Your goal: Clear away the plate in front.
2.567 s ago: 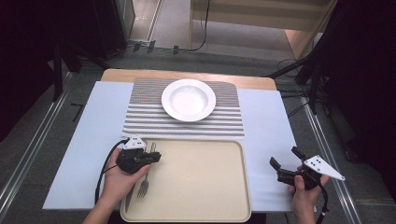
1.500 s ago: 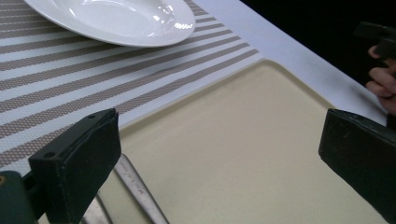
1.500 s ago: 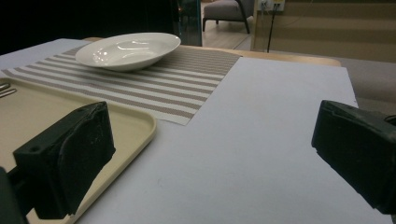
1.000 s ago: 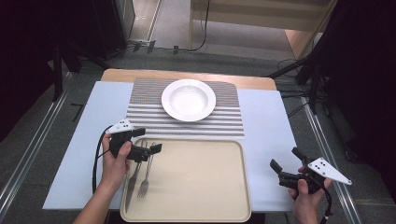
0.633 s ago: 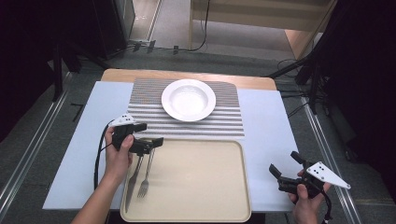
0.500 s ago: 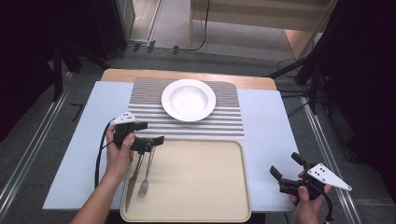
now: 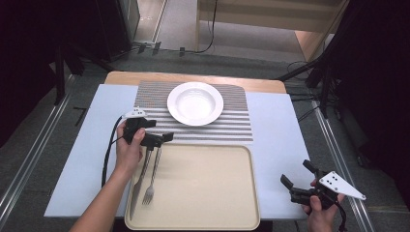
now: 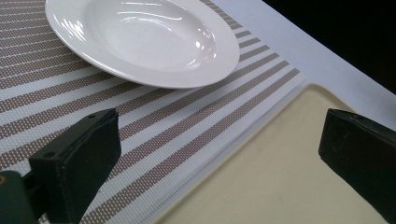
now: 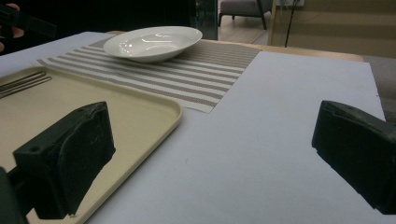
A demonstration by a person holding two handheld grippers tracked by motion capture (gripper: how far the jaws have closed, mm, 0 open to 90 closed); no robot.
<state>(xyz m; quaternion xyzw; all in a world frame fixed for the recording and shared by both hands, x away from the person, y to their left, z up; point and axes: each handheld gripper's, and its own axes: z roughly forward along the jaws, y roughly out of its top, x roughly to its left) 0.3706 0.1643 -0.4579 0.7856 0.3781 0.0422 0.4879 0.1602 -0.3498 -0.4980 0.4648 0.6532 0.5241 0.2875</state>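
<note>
The left gripper (image 8: pixel 219 154) has its two black jaws spread wide, one at the lower left and one at the right edge, with nothing between them. Beyond them lies a brown-and-white striped woven placemat (image 8: pixel 187 135), and on it sits a glossy white shallow ceramic plate (image 8: pixel 140 39). The placemat's edge lies just beside the rounded corner of a beige plastic tray (image 8: pixel 280 182). A pale blue worktop cover (image 8: pixel 322 60) runs past the mat.

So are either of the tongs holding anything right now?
No. Both the left tongs and right tongs are open and hold nothing; knife and fork lie on the tray.
</note>
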